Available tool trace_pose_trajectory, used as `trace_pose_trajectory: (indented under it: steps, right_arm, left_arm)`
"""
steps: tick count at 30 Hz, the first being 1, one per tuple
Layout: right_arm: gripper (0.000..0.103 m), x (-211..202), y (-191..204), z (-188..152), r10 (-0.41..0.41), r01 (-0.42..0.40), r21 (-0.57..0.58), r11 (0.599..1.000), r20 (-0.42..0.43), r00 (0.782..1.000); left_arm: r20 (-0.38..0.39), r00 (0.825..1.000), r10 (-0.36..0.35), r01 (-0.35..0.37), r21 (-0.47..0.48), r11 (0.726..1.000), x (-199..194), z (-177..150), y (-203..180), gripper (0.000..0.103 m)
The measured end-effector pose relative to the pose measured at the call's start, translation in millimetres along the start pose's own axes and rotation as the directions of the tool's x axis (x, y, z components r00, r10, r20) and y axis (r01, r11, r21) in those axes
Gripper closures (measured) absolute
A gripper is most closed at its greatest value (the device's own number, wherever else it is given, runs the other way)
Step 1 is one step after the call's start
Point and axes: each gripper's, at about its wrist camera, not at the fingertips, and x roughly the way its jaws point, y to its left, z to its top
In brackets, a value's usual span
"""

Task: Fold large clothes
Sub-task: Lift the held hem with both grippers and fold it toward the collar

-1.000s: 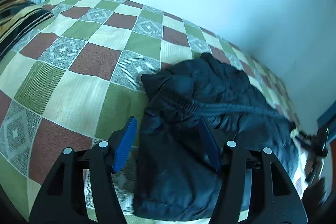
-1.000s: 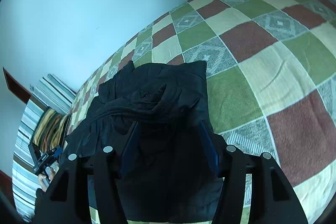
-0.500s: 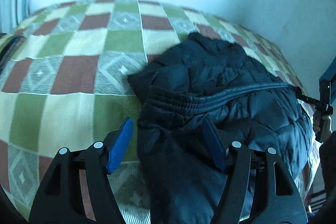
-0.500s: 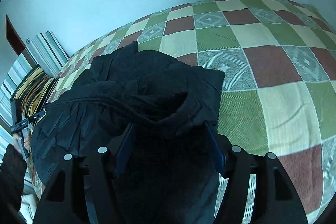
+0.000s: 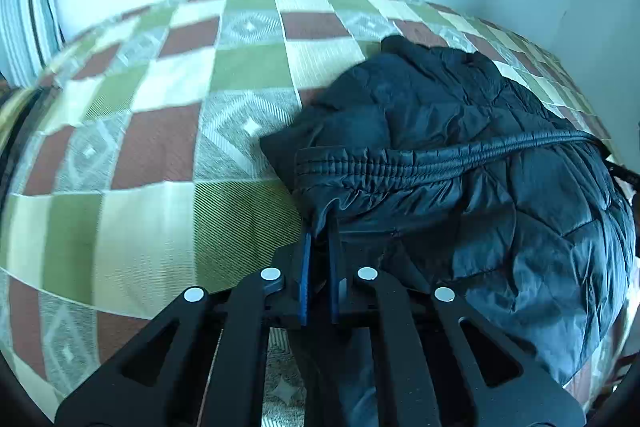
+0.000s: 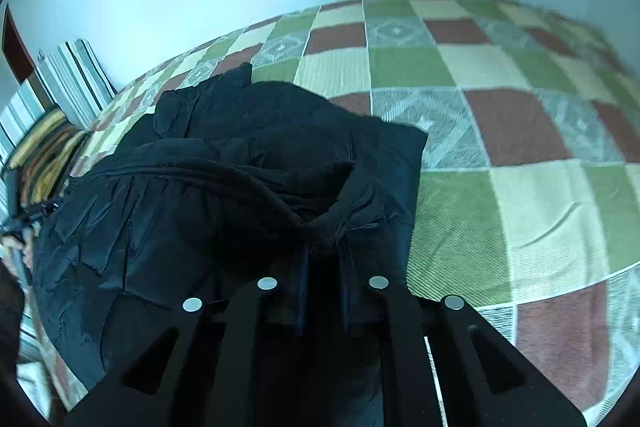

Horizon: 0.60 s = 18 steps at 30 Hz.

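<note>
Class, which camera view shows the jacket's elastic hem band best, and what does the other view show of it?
The left wrist view: the elastic hem band runs lit and ribbed across the dark puffer jacket. In the right wrist view the band is only a dim ridge on the shadowed jacket.

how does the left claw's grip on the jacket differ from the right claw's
The left claw pinches a thin fold at the jacket's corner, beside bare bedspread; the right claw bites a thicker bunch of jacket, with fabric on both sides. The left claw's blue pads show clearly; the right's are dark. Both are shut on the same jacket.
</note>
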Motion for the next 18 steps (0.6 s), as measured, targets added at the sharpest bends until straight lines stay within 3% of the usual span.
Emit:
trace_pose_trajectory:
  steps: [9,13,18]
  right_arm:
    - [0.093,-42,15,37,-0.031,0.037,-0.034,0.999,0.158,0.987]
    - [0.093,-32,18,73,-0.055,0.060,-0.023,0.998,0.182,0.982]
    - [0.093,9,16,118,-0.101,0.100,0.013,0.995,0.168,0.981]
  left_arm:
    - [0.165,0.981,0.102,-0.105,0.012,0.994,-46,39,-15,0.099]
    - [0.192,0.967,0.167,-0.172,0.009,0.985,-37,77,-22,0.099]
    - [0.196,0.953,0.229,-0.228,-0.030,0.973,-5,123,-19,0.099]
